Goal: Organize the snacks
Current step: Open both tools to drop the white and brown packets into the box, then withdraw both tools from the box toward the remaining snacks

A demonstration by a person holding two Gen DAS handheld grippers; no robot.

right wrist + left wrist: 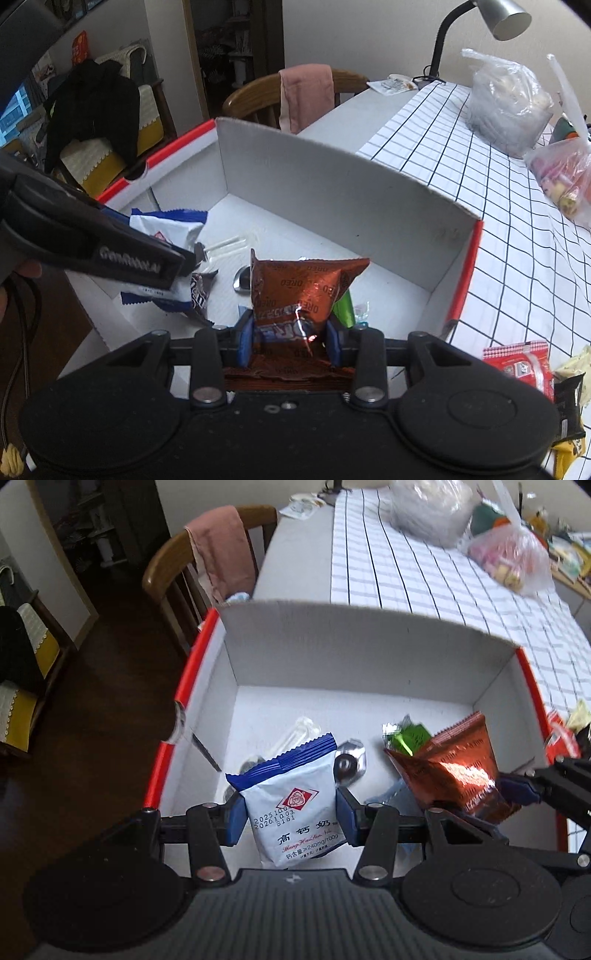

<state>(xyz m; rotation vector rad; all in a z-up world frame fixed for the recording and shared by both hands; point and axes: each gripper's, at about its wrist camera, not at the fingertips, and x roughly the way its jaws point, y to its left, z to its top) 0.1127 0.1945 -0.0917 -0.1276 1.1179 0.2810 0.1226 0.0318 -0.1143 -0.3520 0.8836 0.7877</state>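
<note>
Two grippers each held a snack packet over an open white box.

The left gripper point(291, 814) was clamped on a blue and white packet point(295, 805), its blue pads pressing both sides, and the right gripper point(290, 341) was clamped on a copper-brown Oreo packet point(299, 291) the same way. Both packets hung above the floor of the box point(369, 653), a white cardboard box with red outer edges that stood on a table with a checked cloth point(443, 590). On the box floor lay a green packet point(410, 736), a silvery wrapped piece point(349, 762) and a clear wrapper point(299, 731). More snacks point(517, 363) lay on the cloth just beside the box, and two plastic bags point(506, 107) sat further along the table.
</note>
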